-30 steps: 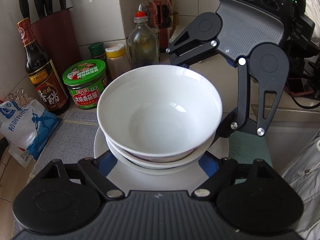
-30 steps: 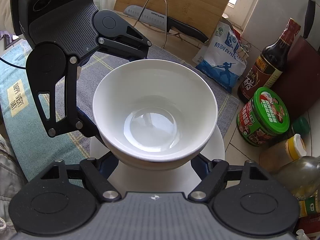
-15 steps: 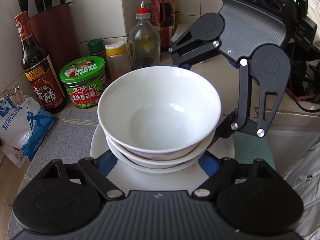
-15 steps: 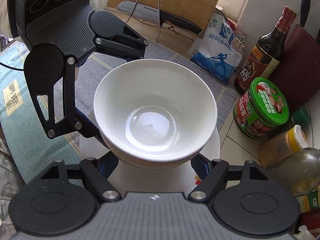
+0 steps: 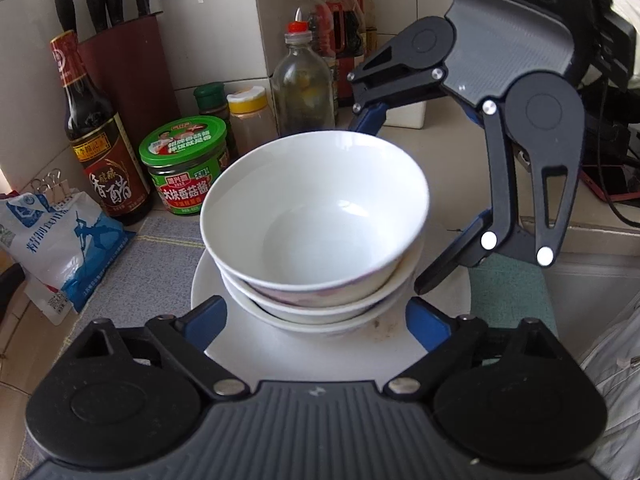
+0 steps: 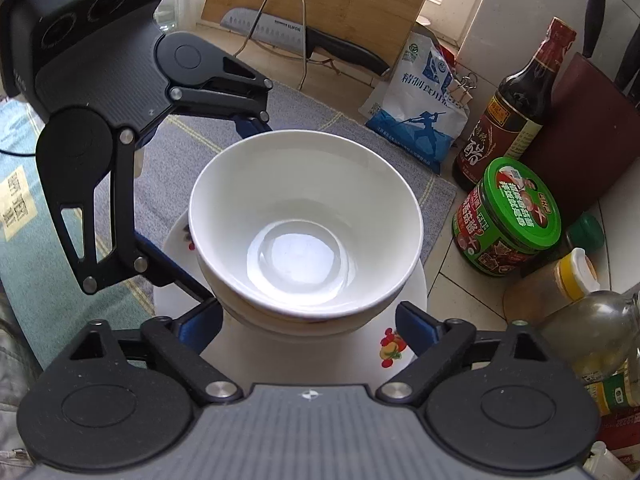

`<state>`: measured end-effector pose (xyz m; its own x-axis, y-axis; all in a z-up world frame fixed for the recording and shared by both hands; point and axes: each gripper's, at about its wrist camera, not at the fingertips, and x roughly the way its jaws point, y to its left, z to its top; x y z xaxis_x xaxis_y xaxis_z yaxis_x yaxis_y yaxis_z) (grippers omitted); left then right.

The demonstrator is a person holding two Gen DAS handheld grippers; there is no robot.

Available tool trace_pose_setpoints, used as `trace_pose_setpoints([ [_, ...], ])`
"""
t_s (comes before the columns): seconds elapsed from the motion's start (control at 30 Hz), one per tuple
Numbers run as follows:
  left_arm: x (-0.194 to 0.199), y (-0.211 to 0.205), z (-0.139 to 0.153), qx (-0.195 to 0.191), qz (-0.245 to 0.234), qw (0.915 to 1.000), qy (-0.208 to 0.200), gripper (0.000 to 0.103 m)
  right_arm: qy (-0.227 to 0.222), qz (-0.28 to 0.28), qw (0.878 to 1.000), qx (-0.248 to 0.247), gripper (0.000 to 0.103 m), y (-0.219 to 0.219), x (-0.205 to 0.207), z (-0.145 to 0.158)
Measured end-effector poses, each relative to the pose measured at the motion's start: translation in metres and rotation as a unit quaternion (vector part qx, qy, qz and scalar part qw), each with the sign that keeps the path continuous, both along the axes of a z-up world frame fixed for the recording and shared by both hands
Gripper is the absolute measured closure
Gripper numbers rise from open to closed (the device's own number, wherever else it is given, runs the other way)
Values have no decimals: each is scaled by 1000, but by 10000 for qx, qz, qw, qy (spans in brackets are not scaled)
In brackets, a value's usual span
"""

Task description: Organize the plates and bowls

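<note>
My left tongs [image 5: 316,316] stood wide, their blue pads either side of the bowl stack with a gap at each side, gripping nothing; the jaws had just been opening. My right tongs [image 6: 310,322] were wide too, having just let go and spread, and their blue pads sat clear of the stack on both sides. From each wrist I could see the other tool across the stack: the right tongs in the left view, the left tongs [image 6: 224,200] in the right view, both reaching in from opposite sides.

The top bowl [image 5: 316,216] was white, upright and empty, nested in the bowls [image 5: 320,306] under it. I could make out two rims below it. The stack rested on a white plate [image 6: 384,344] with a small fruit print near its rim, and the plate lay on a grey mat [image 5: 132,276].

Beyond the stack, near the wall, stood a green-lidded jar [image 5: 186,164], a dark vinegar bottle [image 5: 98,152], a knife block [image 5: 128,80] and a clear bottle [image 5: 306,84]. A salt bag [image 5: 60,248] lay at the mat's edge. In the right view a cutting board [image 6: 320,4] leaned at the back with a knife [image 6: 304,36] before it.
</note>
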<state>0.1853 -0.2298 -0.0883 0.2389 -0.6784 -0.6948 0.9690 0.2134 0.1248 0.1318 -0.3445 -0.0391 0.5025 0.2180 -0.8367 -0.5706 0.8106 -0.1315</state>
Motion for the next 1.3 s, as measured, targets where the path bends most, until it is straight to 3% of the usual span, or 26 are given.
trace_pose_setpoints([
  [0.1, -13, 9, 3, -7, 236, 9994, -263, 6, -87, 39, 9999, 31, 0, 2, -6, 7],
  [0.23, -29, 31, 18, -331, 864, 9944, -508, 2, -214, -26, 9998, -5, 0, 8, -19, 17],
  [0.37, -43, 49, 40, -625, 1434, 9834, -916, 1, -234, -518, 9984, 8, 0, 16, -29, 32],
  [0.47, -55, 62, 56, -900, 1618, 9741, -1298, 1, -495, -903, 9947, -56, 0, 27, -43, 50],
  [0.6, -68, 80, 67, -1337, 1802, 9658, -1300, 1, -735, -1554, 9850, -122, 0, 45, -57, 68],
  [0.7, -77, 93, 72, -1571, 1950, 9621, -1081, 1, -906, -2237, 9704, -79, 0, 58, -68, 75],
  [0.9, -91, 115, 79, -1671, 2420, 9538, -622, 1, -1121, -3636, 9245, 228, 0, 77, -95, 69],
  [1.03, -101, 127, 82, -1605, 2693, 9485, -462, 1, -1112, -4178, 9013, 287, 0, 91, -111, 61],
  [1.17, -104, 134, 84, -1293, 3125, 9404, -361, 1, -1133, -4679, 8759, 327, 0, 103, -126, 56],
  [1.3, -103, 144, 88, -1241, 3294, 9359, -121, 1, -1222, -4970, 8585, 313, 0, 116, -140, 58],
])
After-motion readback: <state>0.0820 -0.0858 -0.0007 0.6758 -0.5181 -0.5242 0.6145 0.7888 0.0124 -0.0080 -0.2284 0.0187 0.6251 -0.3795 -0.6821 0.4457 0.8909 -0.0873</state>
